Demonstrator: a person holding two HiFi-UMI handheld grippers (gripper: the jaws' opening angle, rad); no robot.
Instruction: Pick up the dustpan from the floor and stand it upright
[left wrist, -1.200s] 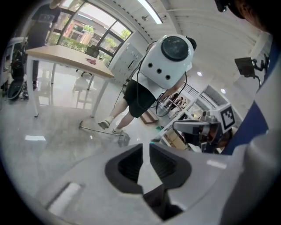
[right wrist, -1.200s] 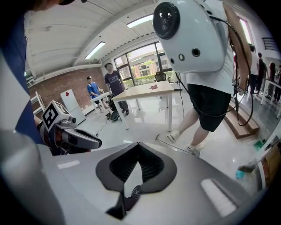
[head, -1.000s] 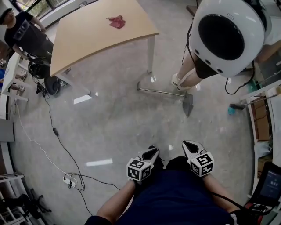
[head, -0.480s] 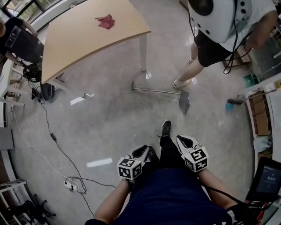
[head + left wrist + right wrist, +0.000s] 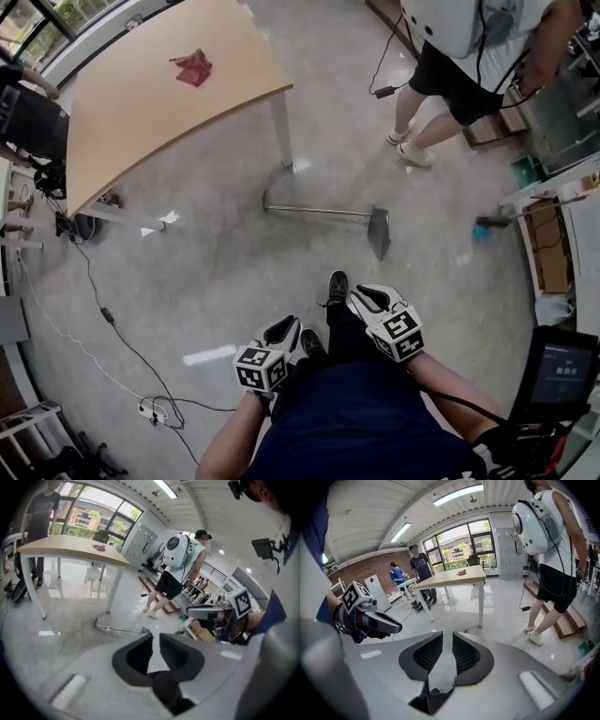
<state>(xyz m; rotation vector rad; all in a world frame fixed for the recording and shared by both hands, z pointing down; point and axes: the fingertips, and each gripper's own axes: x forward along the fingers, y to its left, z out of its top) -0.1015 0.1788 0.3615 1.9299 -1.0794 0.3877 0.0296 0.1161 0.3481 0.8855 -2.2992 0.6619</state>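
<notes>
– So, where is the dustpan (image 5: 379, 231)?

– Flat on the floor, ahead of both grippers and well apart from them. Its pan end lies roughly in front of the right gripper (image 5: 359, 294). The long handle runs off to the left, across the front of the left gripper (image 5: 289, 326), and ends near a leg of the table (image 5: 169, 103).

– Is either gripper holding anything?

– No. The left gripper's jaws are drawn almost together, with only a thin slit between the pads and bare floor showing through it. In the left gripper view the dustpan's handle shows just above the jaw tips. The right gripper's jaws have just been opening; they stand a little apart, with nothing between them.

– How are the two held?

– Low and close to the person's body, side by side, both pointing forward and down. The person's shoe (image 5: 337, 284) sits between them, just beside the right gripper's tip.

– Anything else out there?

– Beyond the dustpan, ahead and to the right of the right gripper, stands a person with a white backpack (image 5: 469, 56). Far ahead of the left gripper, a red cloth (image 5: 193, 67) lies on the table.
</notes>
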